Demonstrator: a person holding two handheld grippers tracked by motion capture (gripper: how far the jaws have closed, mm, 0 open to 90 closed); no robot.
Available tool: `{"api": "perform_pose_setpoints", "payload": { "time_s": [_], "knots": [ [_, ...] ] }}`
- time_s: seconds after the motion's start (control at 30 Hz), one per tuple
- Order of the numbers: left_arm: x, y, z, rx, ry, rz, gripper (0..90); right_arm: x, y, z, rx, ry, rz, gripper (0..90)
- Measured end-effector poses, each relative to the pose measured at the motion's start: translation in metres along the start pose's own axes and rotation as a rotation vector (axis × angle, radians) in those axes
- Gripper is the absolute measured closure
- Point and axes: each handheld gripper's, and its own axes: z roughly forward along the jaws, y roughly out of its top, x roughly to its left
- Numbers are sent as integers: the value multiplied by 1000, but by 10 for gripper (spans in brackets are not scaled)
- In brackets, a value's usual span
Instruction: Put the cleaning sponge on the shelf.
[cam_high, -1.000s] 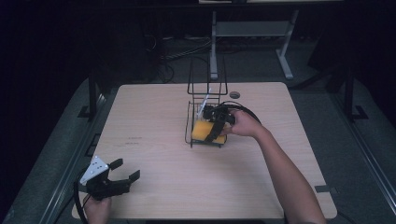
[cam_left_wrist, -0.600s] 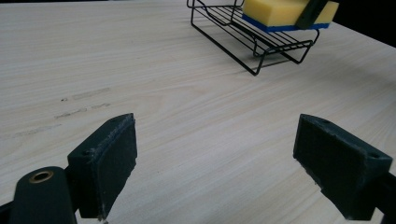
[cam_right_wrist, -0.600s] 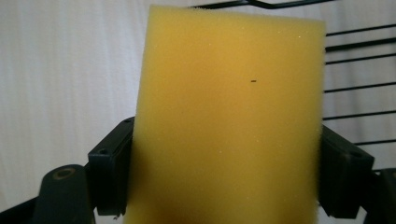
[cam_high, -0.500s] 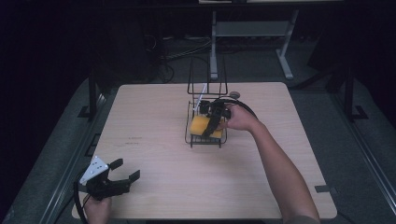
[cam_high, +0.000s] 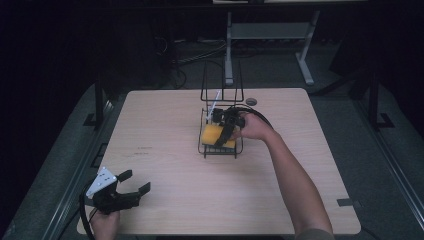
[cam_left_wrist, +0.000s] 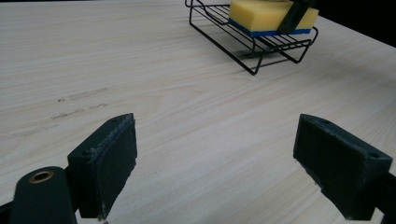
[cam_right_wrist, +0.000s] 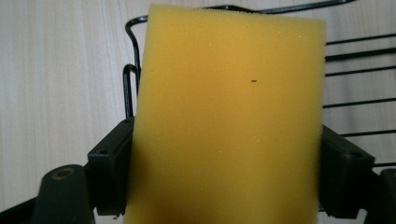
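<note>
Left gripper (cam_high: 134, 188) sits in my left hand (cam_high: 104, 223) at the near left corner of the table (cam_high: 165, 125), low over the wood. Its jaws stand spread wide with nothing between them; in the left gripper view I see bare tabletop through the gap, and the two black pads (cam_left_wrist: 105, 161) are well apart. Faint grey marks (cam_left_wrist: 79, 95) lie on the wood just beyond them. A grey three-cornered plate (cam_high: 100, 181) rides on top of this gripper.

Farther right, near the middle of the table and toward its far side, stands the rack (cam_high: 220, 150), a black wire one with a tall looped back. The sponge (cam_high: 214, 134), yellow on top with a blue underside, lies in the rack's low tray, resting on the wires. From the left gripper view it sits flat at the far right, well apart from my left gripper.

My right gripper (cam_high: 229, 131) reaches into the rack from the right, with my right hand (cam_high: 255, 127) just behind it and my forearm running back to the near right edge. Its jaws are pinching the sponge: in the right gripper view a pad (cam_right_wrist: 109, 163) presses each side of the yellow block, with rack wires and wood behind it. A small dark disc (cam_high: 251, 101) lies on the table just beyond my hand.
</note>
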Motion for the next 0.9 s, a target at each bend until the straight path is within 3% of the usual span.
{"api": "perform_pose_setpoints", "payload": {
  "time_s": [0.23,0.9],
  "knots": [
    [-1,0,1,1,0,0,128,1,0,5,25,-6,-1,203],
    [-1,0,1,0,0,1,128,3,1,12,23,-12,-14,195]
  ]
}}
